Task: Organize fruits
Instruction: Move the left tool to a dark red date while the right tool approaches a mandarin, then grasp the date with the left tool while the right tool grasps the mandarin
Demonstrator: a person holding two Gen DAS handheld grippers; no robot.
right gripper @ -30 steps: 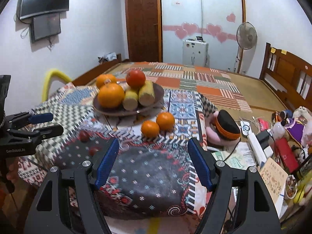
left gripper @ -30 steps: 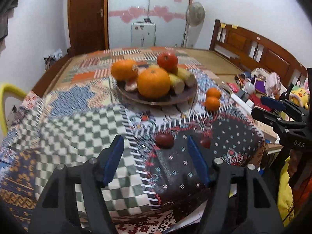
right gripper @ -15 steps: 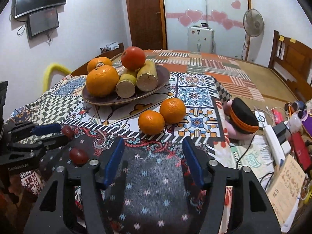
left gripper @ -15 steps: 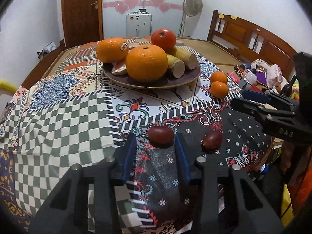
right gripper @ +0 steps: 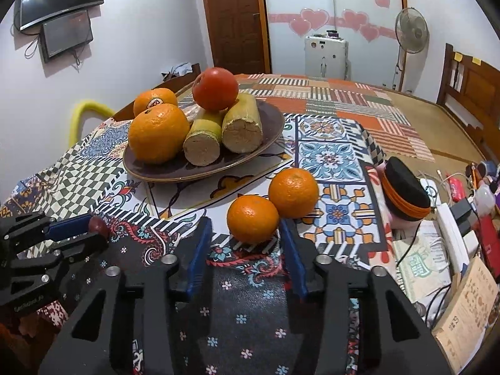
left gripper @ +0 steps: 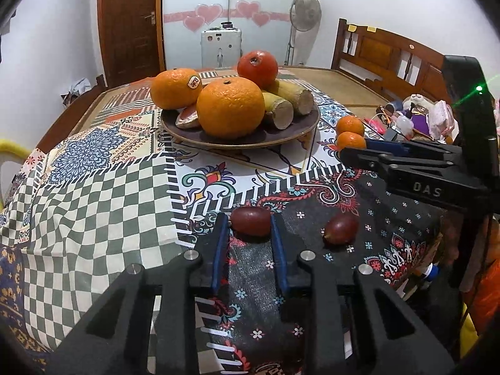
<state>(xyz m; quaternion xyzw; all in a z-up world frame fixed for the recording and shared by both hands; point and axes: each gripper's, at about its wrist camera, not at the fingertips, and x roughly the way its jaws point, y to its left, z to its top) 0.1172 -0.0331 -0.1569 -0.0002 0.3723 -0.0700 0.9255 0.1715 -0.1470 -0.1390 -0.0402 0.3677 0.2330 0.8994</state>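
Note:
My left gripper (left gripper: 250,222) is shut on a dark red date (left gripper: 251,221) that rests on the patterned cloth; it also shows in the right wrist view (right gripper: 98,225). A second date (left gripper: 340,228) lies to its right. My right gripper (right gripper: 245,223) is open around the nearer of two small oranges (right gripper: 252,218), its pads a little apart from the fruit; the other small orange (right gripper: 293,192) touches it behind. A dark plate (left gripper: 282,136) holds large oranges (left gripper: 230,107), a red fruit (left gripper: 257,64) and two sugarcane pieces (right gripper: 242,126).
A pink toy with a black and orange cap (right gripper: 404,193) lies at the table's right edge, beside a power strip (right gripper: 448,228), cables and papers. A yellow chair (right gripper: 84,114) stands at the far left. A wooden bed frame (left gripper: 390,53) is behind.
Both grippers moved forward and lower. My left jaws closed from wide open onto the date. My right jaws narrowed and came around the nearer small orange.

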